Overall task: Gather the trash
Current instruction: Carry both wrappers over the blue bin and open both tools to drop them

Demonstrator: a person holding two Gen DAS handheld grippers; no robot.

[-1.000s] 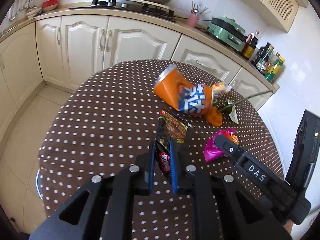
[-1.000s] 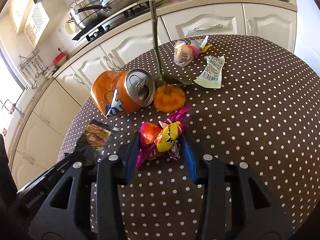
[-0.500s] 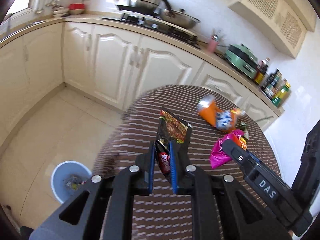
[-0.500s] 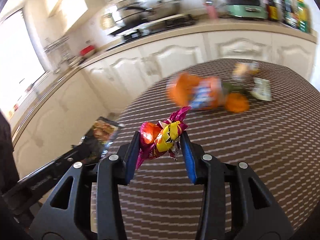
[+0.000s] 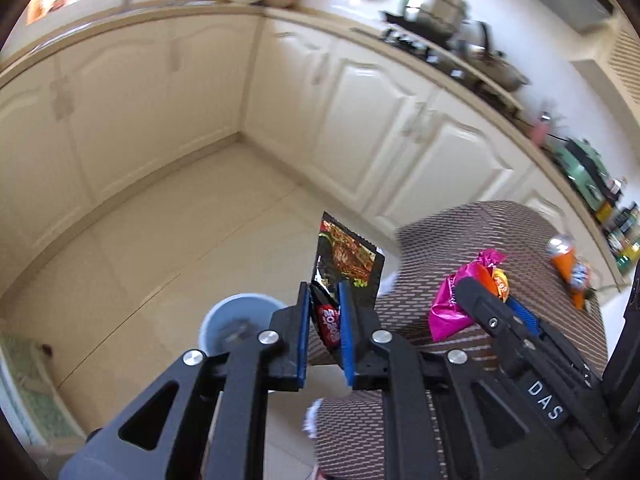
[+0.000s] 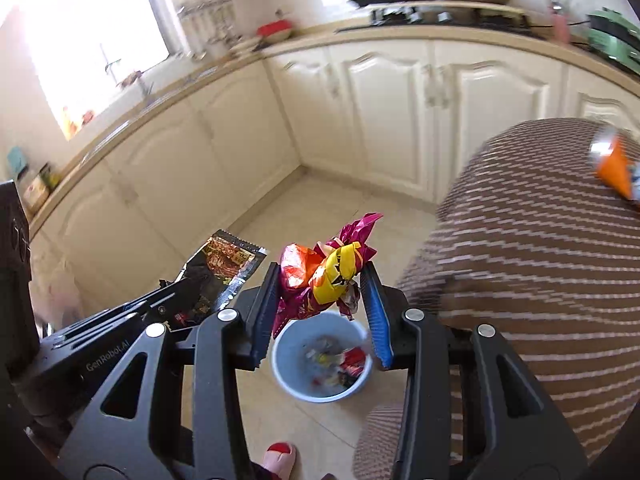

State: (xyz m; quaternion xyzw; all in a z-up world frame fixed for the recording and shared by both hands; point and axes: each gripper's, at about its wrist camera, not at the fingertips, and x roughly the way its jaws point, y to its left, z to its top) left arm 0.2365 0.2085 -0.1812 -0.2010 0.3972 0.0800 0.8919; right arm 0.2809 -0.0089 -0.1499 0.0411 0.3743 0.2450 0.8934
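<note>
My left gripper is shut on a black snack wrapper that stands up between its blue pads, held in the air past the table's edge. The right gripper is shut on a crumpled pink, orange and yellow wrapper. Directly below that wrapper, on the floor, stands a light blue bin with several bits of trash in it. In the left wrist view the bin is just left of my fingers, and the right gripper with its pink wrapper is at the right. The black wrapper also shows in the right wrist view.
The round table with a brown dotted cloth is at the right, with a crushed orange can on its far side. Cream kitchen cabinets run along the walls around a tiled floor. A person's red-toed slipper is on the floor near the bin.
Both grippers have swung left off the table with their wrappers still held. The view has passed from the tabletop to the floor, and the bin now lies under the right gripper.
</note>
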